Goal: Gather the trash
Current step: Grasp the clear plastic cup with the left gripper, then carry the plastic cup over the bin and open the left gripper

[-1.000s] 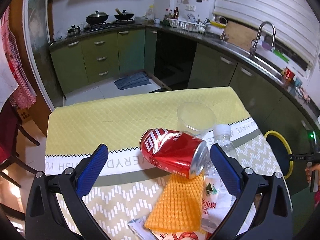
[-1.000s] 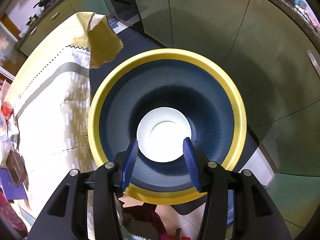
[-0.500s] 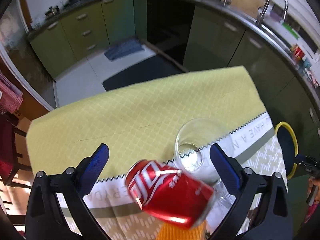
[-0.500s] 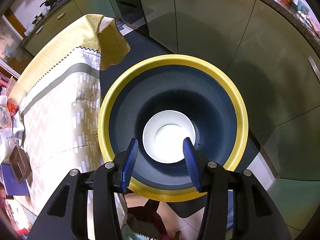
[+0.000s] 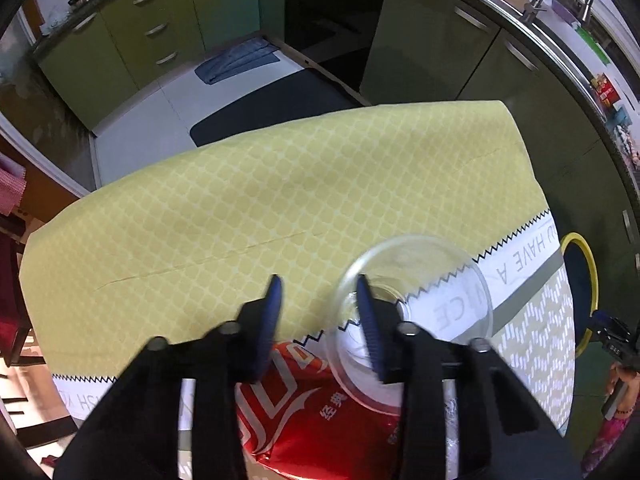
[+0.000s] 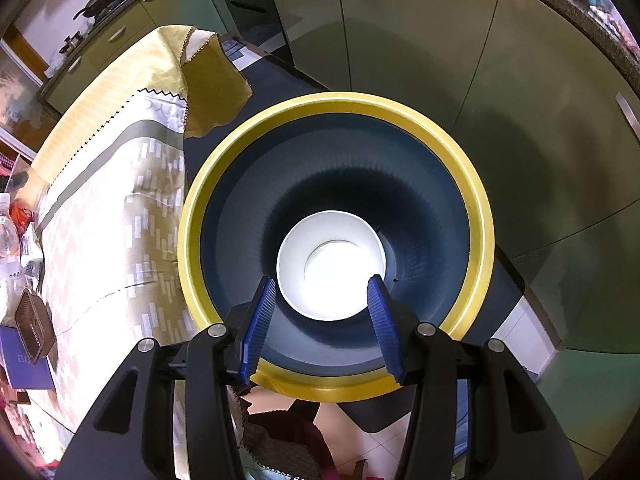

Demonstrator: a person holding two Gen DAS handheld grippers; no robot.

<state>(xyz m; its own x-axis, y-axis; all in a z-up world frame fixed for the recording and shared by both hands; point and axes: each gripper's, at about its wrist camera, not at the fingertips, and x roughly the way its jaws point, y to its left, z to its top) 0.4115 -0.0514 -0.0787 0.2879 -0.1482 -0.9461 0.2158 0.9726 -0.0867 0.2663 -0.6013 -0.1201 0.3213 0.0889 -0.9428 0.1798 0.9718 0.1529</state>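
Observation:
A red drinks can (image 5: 308, 404) lies on its side on the yellow-green tablecloth (image 5: 240, 208), under my left gripper (image 5: 318, 285). A clear plastic cup (image 5: 432, 280) stands just right of it. The left jaws are closing: the right finger (image 5: 368, 320) sits over the cup's mouth, the cup's left rim is in the gap, and the pads are not pressing on anything. My right gripper (image 6: 322, 280) hangs open and empty above the blue bin with a yellow rim (image 6: 476, 200). A white paper bowl (image 6: 332, 264) lies at the bin's bottom.
The bin (image 5: 588, 280) stands on the floor off the table's right end, against green cabinets (image 6: 400, 40). A person's hand (image 5: 624, 380) shows there. A water bottle (image 6: 6, 236), a dark box (image 6: 34, 332) and a blue book (image 6: 26, 364) lie on the table.
My left gripper has tipped downward and moved forward over the can and cup, and its jaws have narrowed from wide apart. The right gripper has stayed above the bin.

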